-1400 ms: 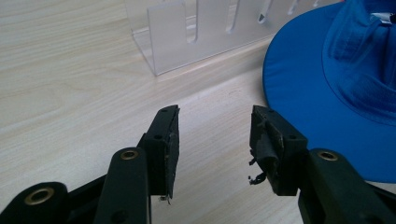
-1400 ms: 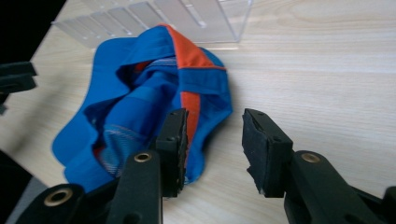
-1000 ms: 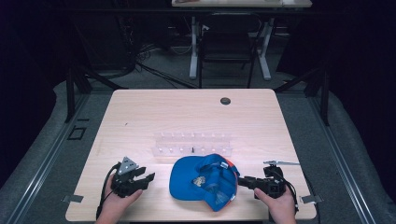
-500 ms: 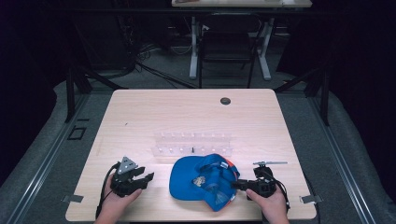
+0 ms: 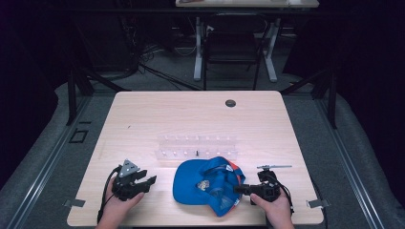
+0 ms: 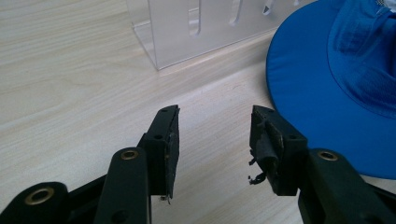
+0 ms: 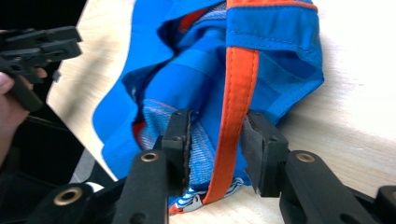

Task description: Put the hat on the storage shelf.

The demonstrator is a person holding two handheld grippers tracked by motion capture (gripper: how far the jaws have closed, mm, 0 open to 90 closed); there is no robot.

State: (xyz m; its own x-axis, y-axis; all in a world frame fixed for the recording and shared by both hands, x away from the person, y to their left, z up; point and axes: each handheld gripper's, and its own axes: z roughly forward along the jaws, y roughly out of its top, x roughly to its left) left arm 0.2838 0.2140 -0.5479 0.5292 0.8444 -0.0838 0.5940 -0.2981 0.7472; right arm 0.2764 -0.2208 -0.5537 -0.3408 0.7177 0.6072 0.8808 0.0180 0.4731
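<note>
My right claw had just slid left along the near edge of the table and reached into the back of the blue cap, where a second before it had hung off to the cap's right, its jaws short of the fabric. In the right gripper view the two jaws straddled the orange-trimmed rim, blue mesh and cloth bunched between them; they stood partly apart, with a gap showing on either side of the band, so I judged them closing rather than clamped. The cap lay upside down near the front of the table, just on the near side of the clear acrylic rack, brim pointing left. My left claw rested well to the cap's left, spread wide and holding nothing, its jaws aimed toward the brim and the rack's corner. The shift suggested the grasp on the rim was about to be made; the cap itself had not moved, so any lift toward the rack was not yet begun.
</note>
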